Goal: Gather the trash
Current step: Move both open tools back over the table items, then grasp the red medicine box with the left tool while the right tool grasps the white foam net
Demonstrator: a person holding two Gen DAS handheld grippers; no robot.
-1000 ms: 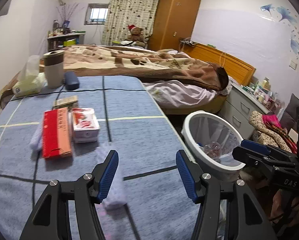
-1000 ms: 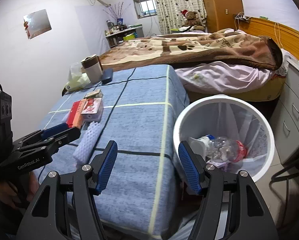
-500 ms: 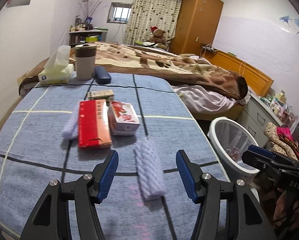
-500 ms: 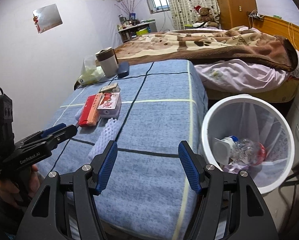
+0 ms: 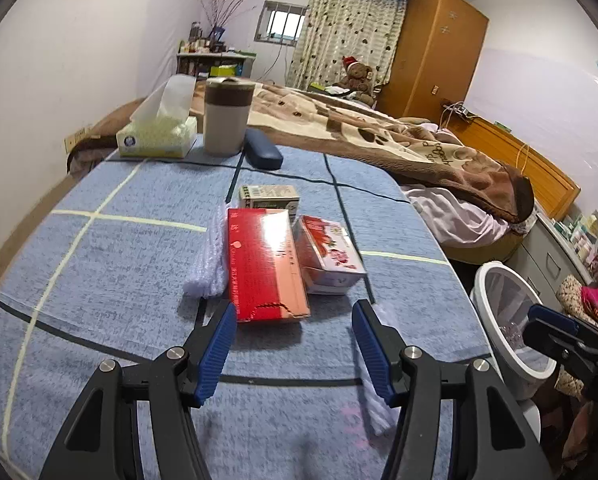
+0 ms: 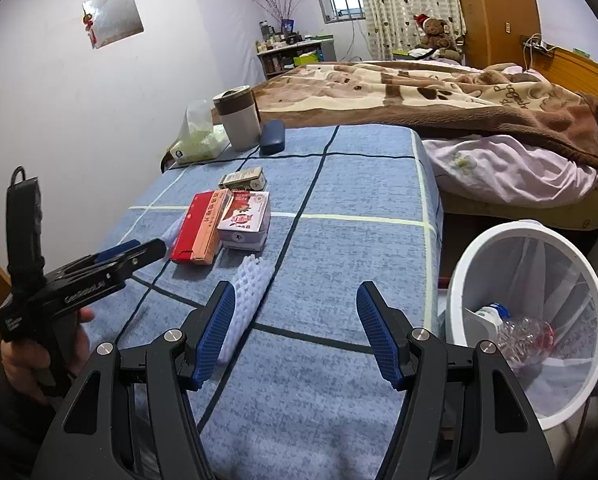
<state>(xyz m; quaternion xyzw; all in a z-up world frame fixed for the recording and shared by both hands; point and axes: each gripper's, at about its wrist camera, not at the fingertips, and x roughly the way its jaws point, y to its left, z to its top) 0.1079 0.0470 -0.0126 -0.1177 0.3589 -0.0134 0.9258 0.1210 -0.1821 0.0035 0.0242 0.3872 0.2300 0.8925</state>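
Observation:
On the blue cloth table (image 5: 131, 264) lie a red box (image 5: 265, 264), a red-and-white carton (image 5: 329, 254), a small green box (image 5: 269, 197) and two white foam nets, one left of the red box (image 5: 211, 256), one near the front (image 6: 249, 294). My left gripper (image 5: 293, 350) is open and empty, just short of the red box. My right gripper (image 6: 297, 334) is open and empty over the table's front edge, beside the near foam net. The white bin (image 6: 527, 320) holding a plastic bottle (image 6: 525, 334) stands right of the table.
A tissue box (image 5: 157, 136), a tall cup (image 5: 227, 118) and a dark case (image 5: 263, 154) stand at the table's far end. A bed with a brown blanket (image 5: 399, 144) lies beyond. Drawers (image 5: 555, 252) stand behind the bin.
My left gripper has swung left, from the bin side and the near foam net to face the red box. My right gripper has drawn back and turned left toward the table.

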